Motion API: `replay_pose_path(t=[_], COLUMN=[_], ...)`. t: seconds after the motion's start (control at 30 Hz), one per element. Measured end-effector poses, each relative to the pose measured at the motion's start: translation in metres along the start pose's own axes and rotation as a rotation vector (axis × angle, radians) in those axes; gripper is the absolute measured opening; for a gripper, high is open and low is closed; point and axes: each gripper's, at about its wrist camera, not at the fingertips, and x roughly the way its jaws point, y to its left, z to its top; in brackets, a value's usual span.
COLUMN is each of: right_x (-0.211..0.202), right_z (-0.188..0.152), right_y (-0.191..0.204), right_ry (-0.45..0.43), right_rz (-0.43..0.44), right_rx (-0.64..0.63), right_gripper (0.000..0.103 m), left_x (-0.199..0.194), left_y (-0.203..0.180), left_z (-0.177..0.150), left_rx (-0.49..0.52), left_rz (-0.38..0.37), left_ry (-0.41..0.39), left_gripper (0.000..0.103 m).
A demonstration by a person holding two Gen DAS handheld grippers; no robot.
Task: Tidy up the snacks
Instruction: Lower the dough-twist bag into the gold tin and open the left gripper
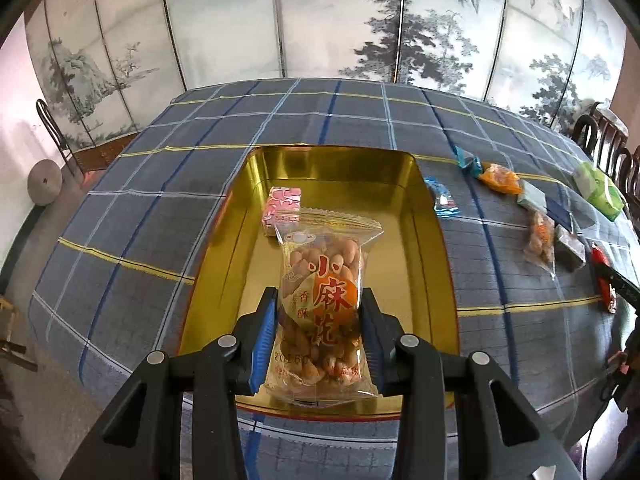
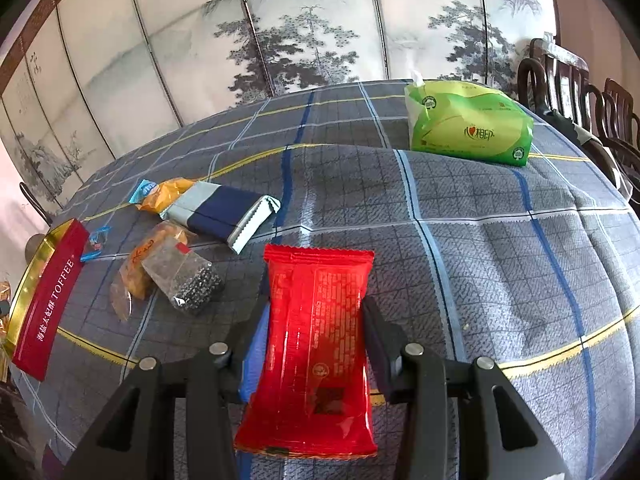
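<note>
In the left wrist view my left gripper (image 1: pixel 319 300) is shut on a clear bag of fried dough twists (image 1: pixel 322 308), held above the open gold tin (image 1: pixel 434 240). A pink wrapped sweet (image 1: pixel 280 210) lies inside the tin near its far end. In the right wrist view my right gripper (image 2: pixel 316 312) is shut on a red snack packet (image 2: pixel 316 344), held above the plaid tablecloth. Loose snacks lie to its left: a blue-and-grey packet (image 2: pixel 218 210), an orange packet (image 2: pixel 168 194), a bag of dark seeds (image 2: pixel 186 276) and a small blue sweet (image 2: pixel 95 242). The tin's red side (image 2: pixel 48 300) shows at far left.
A green tissue pack (image 2: pixel 468 122) stands at the table's far right. Dark wooden chairs (image 2: pixel 580 92) line the right side. A painted folding screen (image 1: pixel 320 20) stands behind the table. Several snacks (image 1: pixel 540 208) lie in a row right of the tin.
</note>
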Motion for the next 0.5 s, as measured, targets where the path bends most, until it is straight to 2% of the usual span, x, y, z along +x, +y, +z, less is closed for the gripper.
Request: replay_pose_path(t=[0.5], right_x=[0.0], right_z=[-0.001], right_y=[0.001], right_ry=[0.001], right_rz=[-0.003], right_rx=[-0.01], right_gripper=[0.045], left_x=[0.014], left_y=[0.011], left_z=[-0.003], left_rx=[-0.017], left_rz=[0.027], left_ry=[-0.001], left_gripper=[0.036])
